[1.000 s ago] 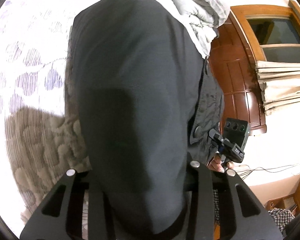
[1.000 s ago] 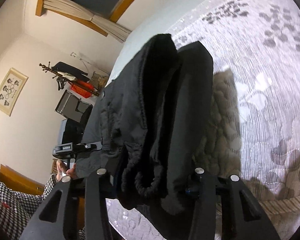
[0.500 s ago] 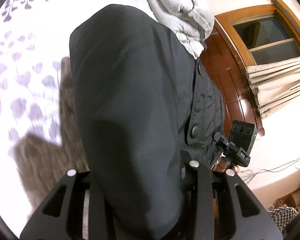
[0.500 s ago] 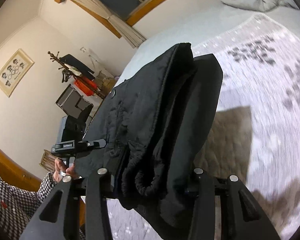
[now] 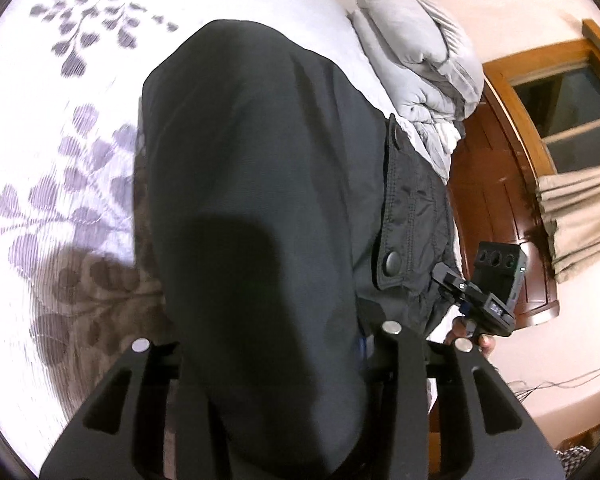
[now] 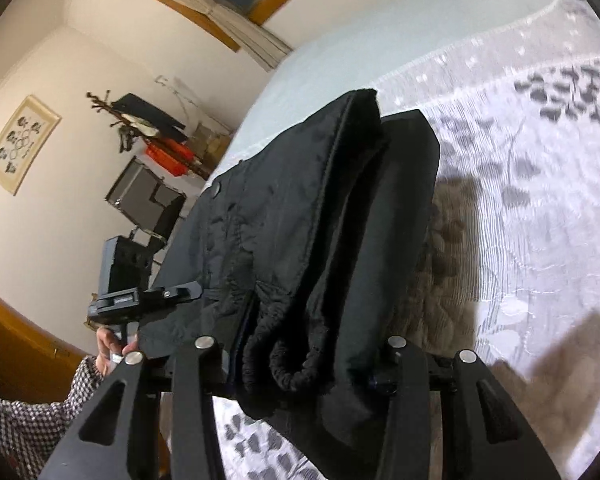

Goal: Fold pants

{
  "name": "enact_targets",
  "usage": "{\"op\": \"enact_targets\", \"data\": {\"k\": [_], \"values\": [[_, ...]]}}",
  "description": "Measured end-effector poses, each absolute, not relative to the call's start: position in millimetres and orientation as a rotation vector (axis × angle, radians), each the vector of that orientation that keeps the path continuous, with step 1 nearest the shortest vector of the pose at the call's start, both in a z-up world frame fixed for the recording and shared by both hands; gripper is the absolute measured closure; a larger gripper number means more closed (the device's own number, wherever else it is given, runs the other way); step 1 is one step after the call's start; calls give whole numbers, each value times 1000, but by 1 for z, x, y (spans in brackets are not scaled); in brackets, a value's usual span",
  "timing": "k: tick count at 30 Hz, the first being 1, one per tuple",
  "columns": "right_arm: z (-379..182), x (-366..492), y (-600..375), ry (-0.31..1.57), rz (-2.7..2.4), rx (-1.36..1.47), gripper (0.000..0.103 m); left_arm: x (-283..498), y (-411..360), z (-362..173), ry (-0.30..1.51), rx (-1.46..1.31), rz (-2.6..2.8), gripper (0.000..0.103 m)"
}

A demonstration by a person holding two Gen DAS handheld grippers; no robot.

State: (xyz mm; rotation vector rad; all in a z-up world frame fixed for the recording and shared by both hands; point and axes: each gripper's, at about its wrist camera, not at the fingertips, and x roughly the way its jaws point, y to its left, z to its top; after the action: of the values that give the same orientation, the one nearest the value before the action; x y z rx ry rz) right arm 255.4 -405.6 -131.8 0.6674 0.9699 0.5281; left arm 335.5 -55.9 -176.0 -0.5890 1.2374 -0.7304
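Black pants (image 5: 260, 208) held above patterned bed (image 5: 60, 168) — left gripper (image 5: 276, 364) opening, fabric between jaws; right gripper (image 6: 300, 364) pinching waistband.

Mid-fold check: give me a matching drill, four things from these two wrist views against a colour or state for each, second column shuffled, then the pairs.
Things:
1. pants
2. bedspread
3. duvet
4. sleeve

Colour or state:
A. folded grey bundle at the bed's far end
B. black, held up off the bed in both hand-held grippers
C. small black-and-white check
D. white with a grey leaf pattern

Pairs: 1-B, 2-D, 3-A, 4-C
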Motion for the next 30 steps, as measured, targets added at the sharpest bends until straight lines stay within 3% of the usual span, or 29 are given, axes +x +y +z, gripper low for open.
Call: {"op": "enact_targets", "data": {"k": [4, 7, 8, 9, 12, 19, 30], "values": [[-142, 253, -412, 977, 522, 701, 57, 333, -53, -180, 1222, -590, -740, 61], [-150, 256, -414, 1009, 481, 709, 40, 332, -52, -184, 1221, -567, -712, 47], [-152, 256, -416, 1011, 458, 718, 34, 331, -50, -186, 1223, -552, -690, 38], [-155, 253, -417, 1006, 456, 724, 33, 330, -54, -183, 1226, -539, -672, 29], [-158, 244, -423, 986, 431, 739, 27, 326, -55, -177, 1205, -479, -624, 18], [-157, 202, -438, 939, 376, 735, 17, 314, -46, -162, 1154, -388, -573, 13], [-137, 137, -465, 926, 192, 679, 17, 273, -21, -137, 1071, -299, -400, 10]]}}
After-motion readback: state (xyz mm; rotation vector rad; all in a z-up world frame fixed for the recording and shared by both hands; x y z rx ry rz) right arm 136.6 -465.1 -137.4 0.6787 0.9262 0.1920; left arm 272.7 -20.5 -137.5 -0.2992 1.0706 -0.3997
